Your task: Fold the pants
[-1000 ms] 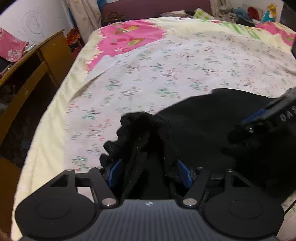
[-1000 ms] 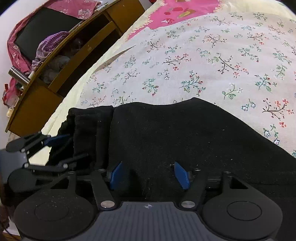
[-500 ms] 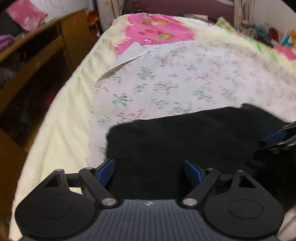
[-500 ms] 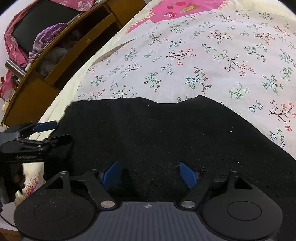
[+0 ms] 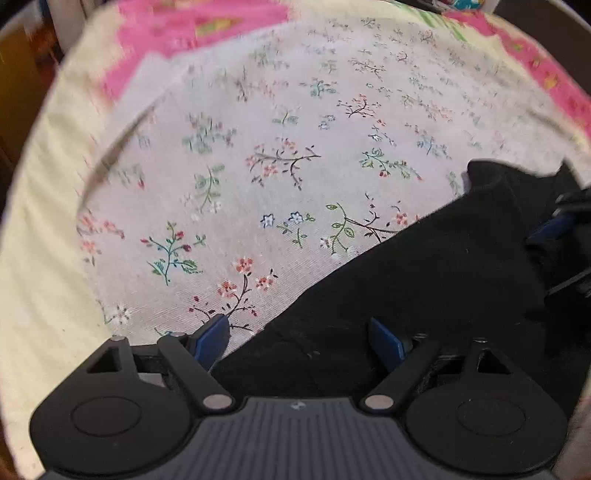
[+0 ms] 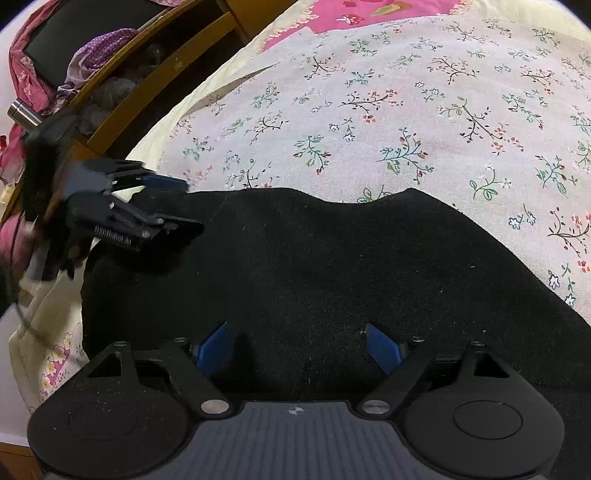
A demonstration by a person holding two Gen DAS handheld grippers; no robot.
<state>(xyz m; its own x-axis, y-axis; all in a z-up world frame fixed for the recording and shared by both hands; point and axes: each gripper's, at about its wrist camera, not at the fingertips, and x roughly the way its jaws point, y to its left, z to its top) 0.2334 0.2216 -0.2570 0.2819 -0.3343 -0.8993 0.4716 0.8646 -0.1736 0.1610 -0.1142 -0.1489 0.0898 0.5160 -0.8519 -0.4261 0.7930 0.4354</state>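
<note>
Pants (image 6: 332,280) black, lying flat on floral bedsheet (image 6: 424,122), near edge of bed. Left gripper (image 5: 299,338) released, jaws spread, nothing between them; left finger over bare sheet, right finger over pants' edge. Right gripper (image 6: 299,341) also released, jaws apart above black cloth, gripping nothing. Left gripper seen from right camera at pants' left corner. Wooden shelf (image 6: 155,62) far left beside bed, holding purple cloth (image 6: 107,44) and metal cylinder (image 6: 22,112). Pink patterned fabric (image 5: 207,26) at far end of bed, blurred.
</note>
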